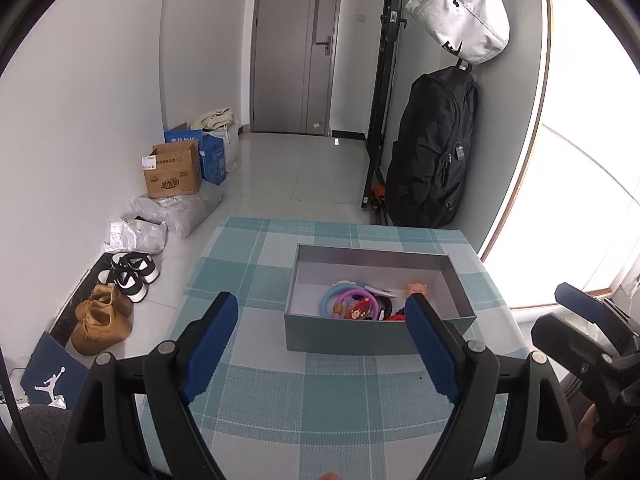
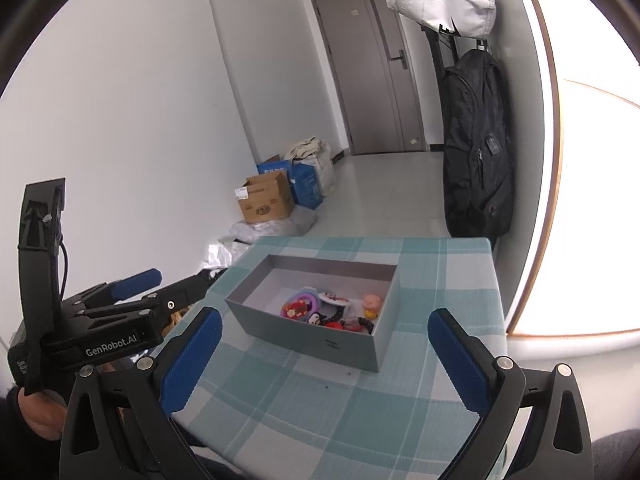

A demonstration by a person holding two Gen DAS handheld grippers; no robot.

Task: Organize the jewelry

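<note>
Left tongs [image 1: 322, 326] spread wide, nothing between the blue pads, hovering above the desk [image 1: 256, 396] on the near side of the grey box [image 1: 372, 332]. Right tongs [image 2: 324, 344] also spread wide and empty, same near side, facing the box corner-on.

Box is open-topped and sits on the checked cloth toward the far half of the desk. Jewelry pile [image 1: 360, 304] lies inside, crowded against the near wall: a blue and a purple ring [image 1: 346, 294], red charms, a dark beaded strand, a small pink pig figure [image 1: 419, 289] toward the right. Far half of the box floor is bare.

Edges: the box's far wall is near the desk's far edge; a strip of cloth is visible all round the box. Left desk edge drops to the floor, where shoes [image 1: 128, 272] and cartons [image 1: 172, 174] line the wall. At the far right corner a black backpack [image 1: 434, 148] hangs close to the desk, with a white bag [image 1: 460, 12] above it.

Open cloth between both tongs and the box's near wall. From the right wrist view, the left tongs sit off the desk's left edge.
</note>
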